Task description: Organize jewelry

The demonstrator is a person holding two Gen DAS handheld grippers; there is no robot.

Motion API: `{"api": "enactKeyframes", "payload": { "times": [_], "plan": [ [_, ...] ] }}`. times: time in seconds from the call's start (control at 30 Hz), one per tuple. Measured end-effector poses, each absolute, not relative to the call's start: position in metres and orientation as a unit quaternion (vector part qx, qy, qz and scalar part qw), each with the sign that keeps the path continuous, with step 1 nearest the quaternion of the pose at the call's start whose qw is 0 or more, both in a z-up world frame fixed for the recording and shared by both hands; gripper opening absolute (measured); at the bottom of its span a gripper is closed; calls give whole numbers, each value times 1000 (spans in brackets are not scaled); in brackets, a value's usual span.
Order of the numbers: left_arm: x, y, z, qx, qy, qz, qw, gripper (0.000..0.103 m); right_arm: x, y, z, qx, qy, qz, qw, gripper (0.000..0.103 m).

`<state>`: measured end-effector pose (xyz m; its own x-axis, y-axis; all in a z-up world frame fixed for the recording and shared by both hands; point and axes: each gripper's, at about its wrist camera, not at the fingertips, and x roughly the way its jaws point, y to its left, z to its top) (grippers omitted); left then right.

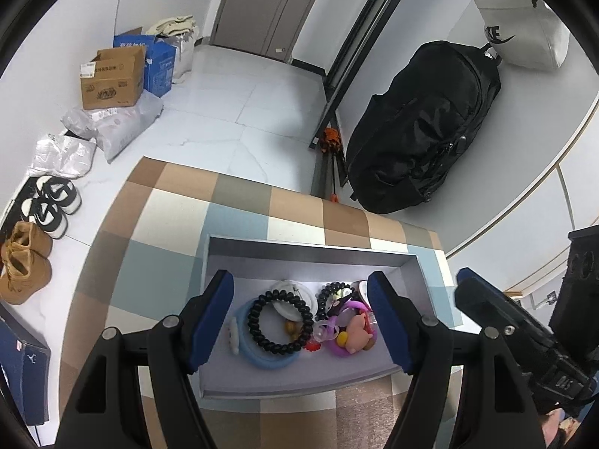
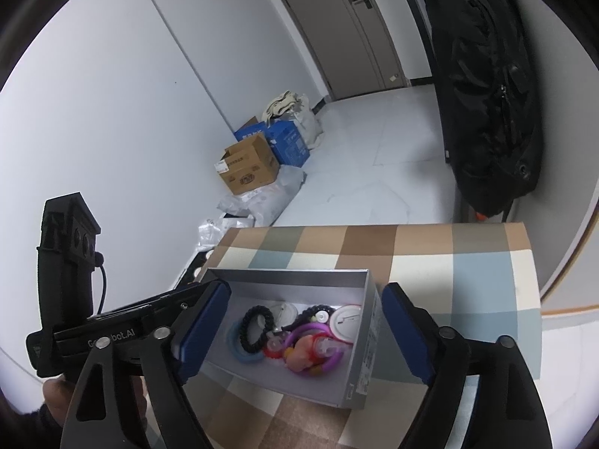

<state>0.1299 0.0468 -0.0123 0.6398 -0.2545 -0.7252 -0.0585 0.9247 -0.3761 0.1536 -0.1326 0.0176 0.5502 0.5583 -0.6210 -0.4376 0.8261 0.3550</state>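
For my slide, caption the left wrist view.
Open left gripper hovers over a grey box of jewelry, black bracelet between its fingers, on a checkered table.

Left gripper point(image 1: 301, 318) held low, jaws spread wide, nothing between the blue pads point(image 1: 209, 321). Right gripper point(image 2: 305, 331) likewise wide apart and unloaded, tilted down just to the right of the left one. Bare hand point(image 2: 60, 396) wrapped round the left gripper's handle.
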Motion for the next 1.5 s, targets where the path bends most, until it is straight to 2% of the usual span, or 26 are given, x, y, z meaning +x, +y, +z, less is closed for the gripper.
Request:
{"api": "enactKeyframes", "payload": {
  "times": [0.07, 0.23, 0.37, 0.47, 0.53, 0.97, 1.13, 1.5],
  "plan": [
    [127, 45, -10, -179, 420, -52, 888, 70, 150, -134, 19, 82, 375, 287, 878, 94],
    [115, 40, -2, -146, 403, -31, 903, 70, 136, -137, 25, 72, 355, 289, 886, 97],
    [101, 43, 5, -141, 382, -20, 913, 71, 121, -140, 31, 64, 334, 288, 895, 103],
    [89, 46, 9, -145, 366, -11, 919, 74, 111, -144, 35, 62, 323, 285, 900, 103],
    [81, 49, 11, -148, 355, -5, 923, 81, 104, -147, 38, 62, 316, 279, 905, 103],
    [40, 45, 25, -102, 311, 36, 944, 83, 54, -157, 59, 37, 255, 281, 924, 103],
    [26, 41, 23, -79, 290, 48, 953, 83, 40, -162, 51, 44, 264, 271, 925, 103],
    [22, 36, 14, -69, 293, 52, 952, 83, 38, -161, 32, 28, 286, 258, 922, 103]
  ]
}}
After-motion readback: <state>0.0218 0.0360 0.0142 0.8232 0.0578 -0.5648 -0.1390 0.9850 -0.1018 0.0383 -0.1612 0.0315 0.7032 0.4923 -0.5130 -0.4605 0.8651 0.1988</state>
